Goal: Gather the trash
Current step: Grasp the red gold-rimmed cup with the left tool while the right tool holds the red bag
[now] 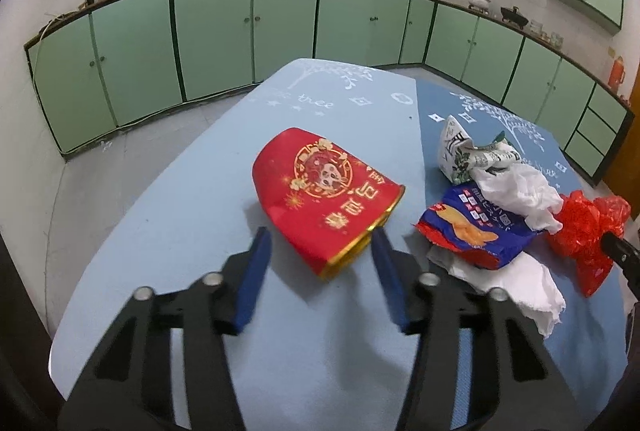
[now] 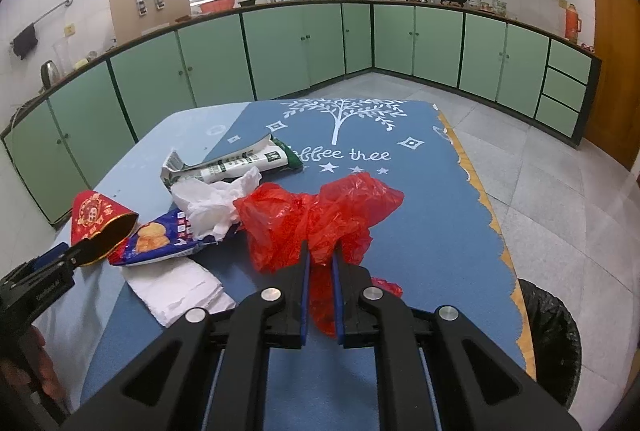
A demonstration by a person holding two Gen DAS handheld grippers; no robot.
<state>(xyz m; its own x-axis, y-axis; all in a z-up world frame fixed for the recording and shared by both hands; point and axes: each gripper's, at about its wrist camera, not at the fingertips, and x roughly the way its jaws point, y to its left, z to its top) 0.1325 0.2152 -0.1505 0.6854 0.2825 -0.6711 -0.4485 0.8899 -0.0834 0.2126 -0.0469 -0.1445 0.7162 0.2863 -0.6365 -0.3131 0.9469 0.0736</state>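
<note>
A red paper cup point(image 1: 324, 191) with gold print lies on its side on the blue table; it also shows in the right wrist view point(image 2: 96, 223). My left gripper point(image 1: 320, 243) is open, its fingers at either side of the cup's mouth. My right gripper point(image 2: 321, 253) is shut on a crumpled red plastic bag point(image 2: 316, 215), which also shows in the left wrist view point(image 1: 588, 231). Between them lie a blue snack wrapper point(image 1: 472, 227), white tissues point(image 1: 520, 187), a white napkin point(image 2: 180, 287) and a green-white wrapper point(image 2: 240, 163).
A bin lined with a black bag point(image 2: 548, 335) stands at the table's right edge. The table cloth point(image 2: 400, 191) has a white tree print. Green kitchen cabinets point(image 2: 280, 47) run along the walls behind.
</note>
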